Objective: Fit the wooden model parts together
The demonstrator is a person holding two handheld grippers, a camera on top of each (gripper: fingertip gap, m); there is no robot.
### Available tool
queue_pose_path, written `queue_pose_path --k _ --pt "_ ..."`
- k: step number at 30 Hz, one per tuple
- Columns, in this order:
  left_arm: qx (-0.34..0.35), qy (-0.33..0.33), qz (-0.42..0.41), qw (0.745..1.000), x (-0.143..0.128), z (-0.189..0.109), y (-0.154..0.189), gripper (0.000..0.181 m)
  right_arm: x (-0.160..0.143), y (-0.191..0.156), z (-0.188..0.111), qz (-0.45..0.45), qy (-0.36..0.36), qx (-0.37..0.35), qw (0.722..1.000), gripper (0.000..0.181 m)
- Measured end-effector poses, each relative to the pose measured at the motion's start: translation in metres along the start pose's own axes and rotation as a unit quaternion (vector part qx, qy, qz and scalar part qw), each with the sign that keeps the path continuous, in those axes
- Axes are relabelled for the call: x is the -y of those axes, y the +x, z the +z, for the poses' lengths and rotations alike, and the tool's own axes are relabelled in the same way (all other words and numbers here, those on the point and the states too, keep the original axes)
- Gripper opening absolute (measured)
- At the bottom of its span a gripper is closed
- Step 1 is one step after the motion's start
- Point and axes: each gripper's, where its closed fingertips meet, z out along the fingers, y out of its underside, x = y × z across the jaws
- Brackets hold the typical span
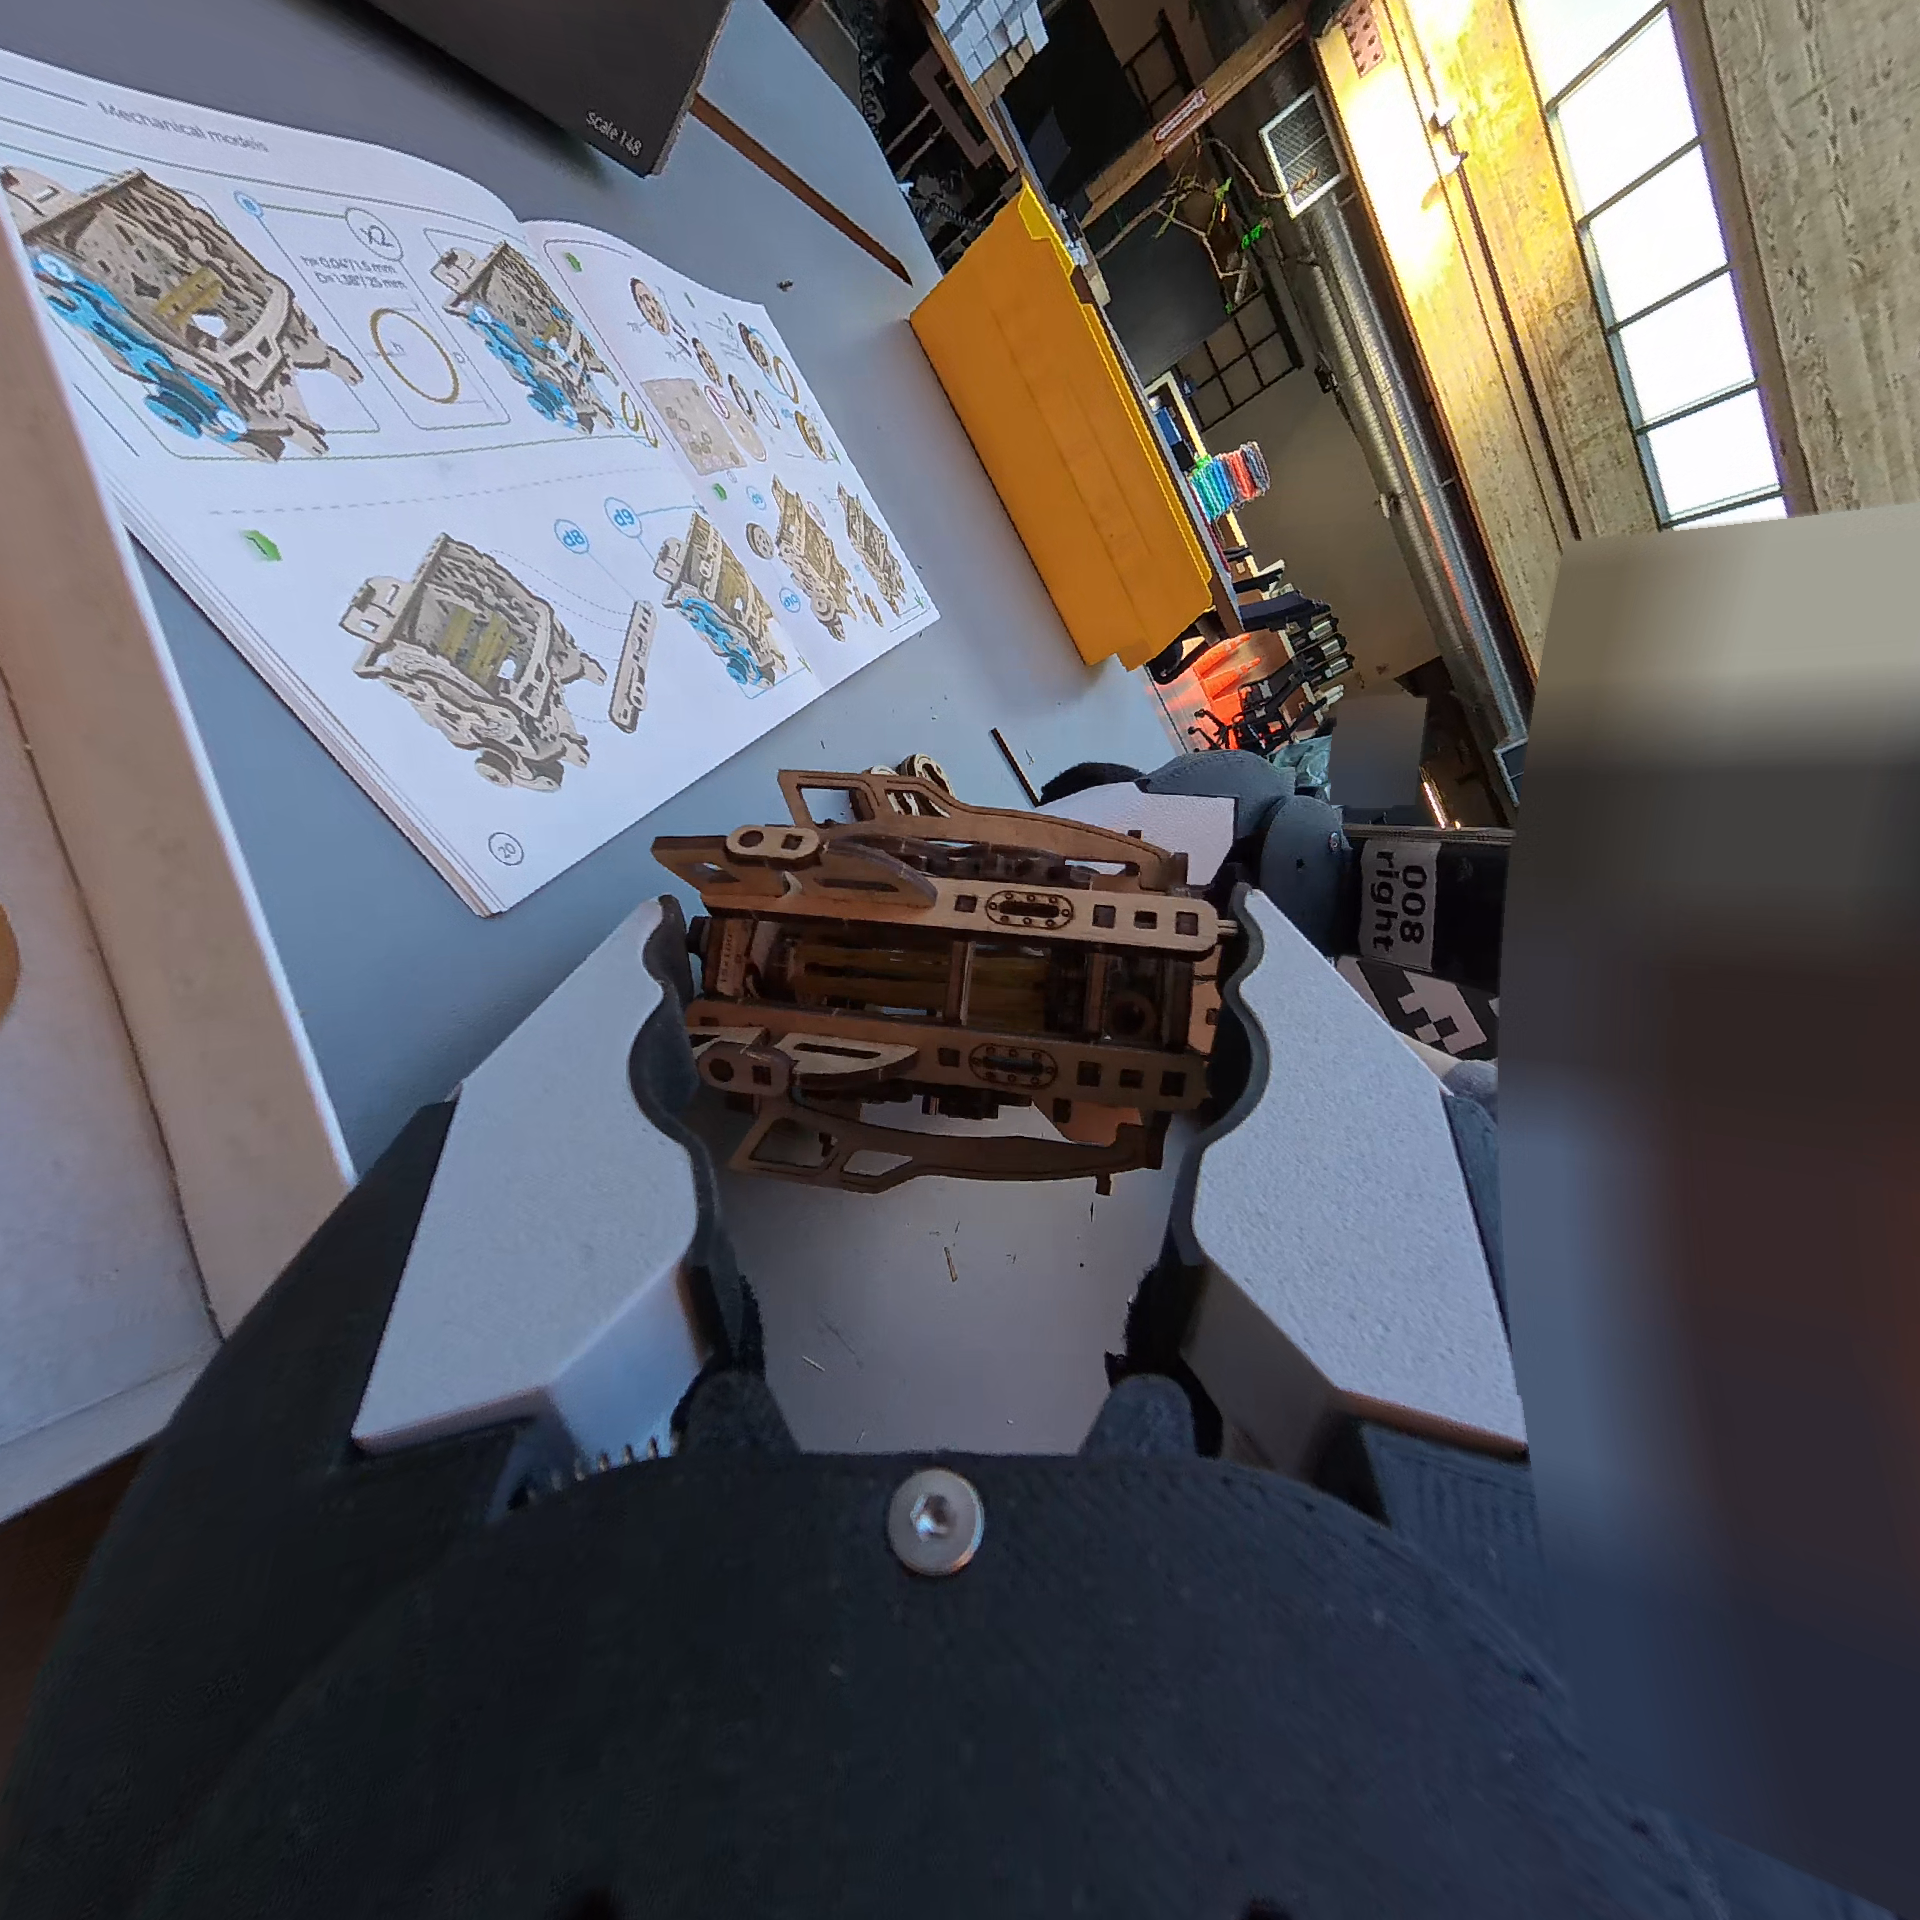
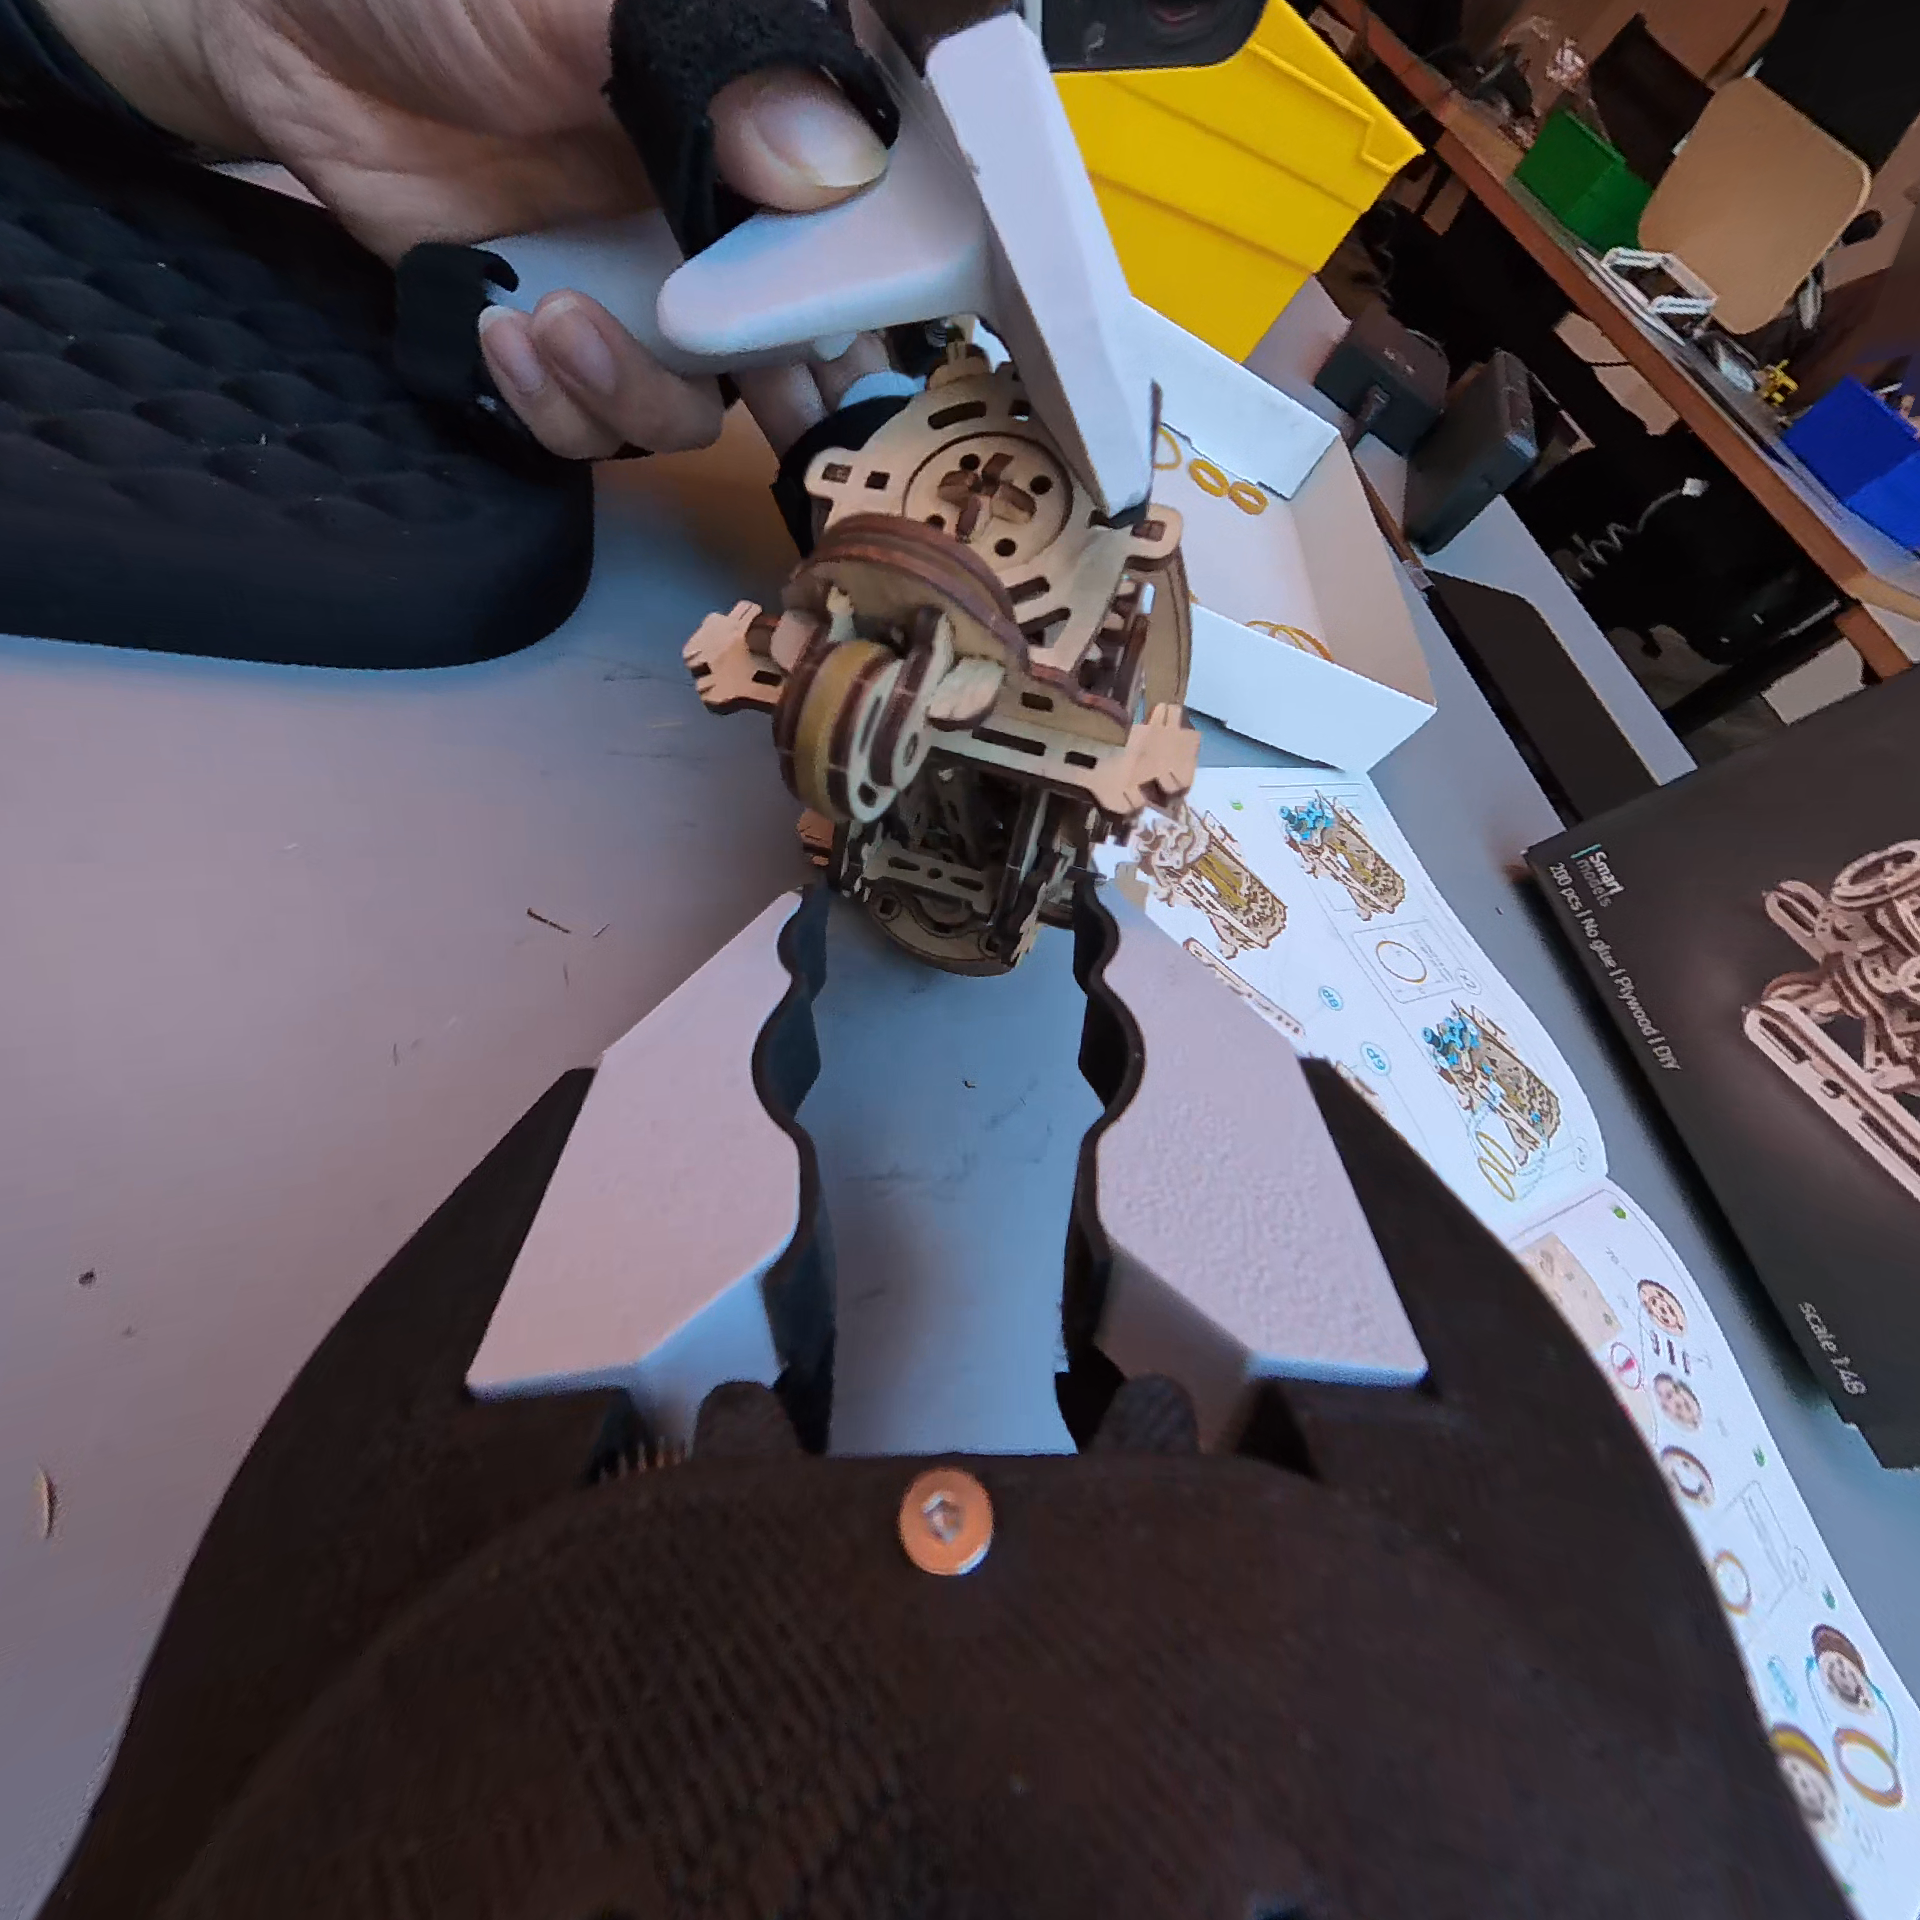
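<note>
Left tool: my left tool (image 1: 951, 1023) is clamped on the brown laser-cut plywood model assembly (image 1: 951, 997), one grey finger against each end of its slotted frame, at the centre of the left wrist view.

Right tool: my right tool (image 2: 951, 940) stands at a middling gap, its tips at the lower end of the assembly (image 2: 935, 707). I cannot tell whether the dark pads (image 2: 800, 997) touch the wood or merely flank it, so I call it unclosed and holding nothing.

Model position: held up off the grey worktop (image 2: 312, 935), centre of both views, with a layered wheel-like part sticking out towards the right camera.

Handling: I judge it light and stiff along the frame rails, but brittle at the thin curved ribs, tabs and inner gears. Bare plywood should not slip much against the pads.

Where to grip: on the flat slotted rails or the solid end plate, never on the curved outer ribs or the protruding wheel.

Surroundings: open white instruction booklet (image 1: 447, 499) at upper left of the left view, yellow plastic bin (image 1: 1070, 436) beyond it, dark product box (image 2: 1766, 1039) at the right edge of the right view.

Risk: squeezing harder could crack a tab or jam the gears.
</note>
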Motion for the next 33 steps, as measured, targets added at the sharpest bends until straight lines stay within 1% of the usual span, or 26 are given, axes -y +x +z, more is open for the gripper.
queue_pose_path --k 4,6,8,10,12,15,17,20,24,27,29,31,33 --pt "-0.004 -0.005 0.002 1.0 -0.001 -0.001 0.001 0.1 -0.002 0.002 -0.004 -0.031 0.005 0.031 0.999 0.046" --pt "-0.008 -0.009 0.003 1.0 -0.002 -0.001 0.001 0.1 -0.004 -0.002 -0.007 -0.027 0.013 0.066 0.997 0.046" --pt "-0.015 -0.015 0.005 1.0 -0.003 -0.001 0.002 0.1 -0.002 -0.005 -0.009 -0.033 0.026 0.088 0.995 0.046" --pt "-0.026 -0.022 0.005 0.999 -0.004 -0.001 0.005 0.1 0.001 -0.006 -0.011 -0.05 0.038 0.096 0.993 0.045" --pt "-0.036 -0.031 0.006 0.999 -0.006 0.0 0.007 0.1 0.003 -0.007 -0.011 -0.058 0.05 0.108 0.991 0.041" --pt "-0.043 -0.04 0.008 0.998 -0.007 0.0 0.008 0.099 0.006 -0.01 -0.013 -0.044 0.066 0.143 0.986 0.034" --pt "-0.047 -0.04 0.007 0.998 -0.008 0.0 0.009 0.097 0.007 -0.013 -0.016 -0.029 0.071 0.161 0.984 0.025" --pt "-0.048 -0.041 0.007 0.998 -0.008 0.0 0.009 0.097 0.005 -0.007 -0.016 -0.038 0.064 0.137 0.988 0.024" --pt "-0.046 -0.038 0.005 0.998 -0.008 0.0 0.009 0.097 0.007 -0.011 -0.02 -0.029 0.057 0.123 0.99 0.021" --pt "-0.041 -0.035 0.002 0.999 -0.007 0.001 0.009 0.097 0.009 -0.01 -0.02 -0.008 0.041 0.092 0.995 0.021" --pt "-0.039 -0.033 0.0 0.999 -0.007 0.001 0.008 0.097 0.012 -0.003 -0.019 0.0 0.03 0.054 0.998 0.02" --pt "-0.038 -0.032 0.001 0.999 -0.007 0.001 0.008 0.097 0.014 0.0 -0.017 0.01 0.025 0.04 0.999 0.021" --pt "-0.038 -0.032 0.001 0.999 -0.007 0.001 0.008 0.097 0.014 -0.003 -0.015 0.032 0.02 0.053 0.998 0.02"
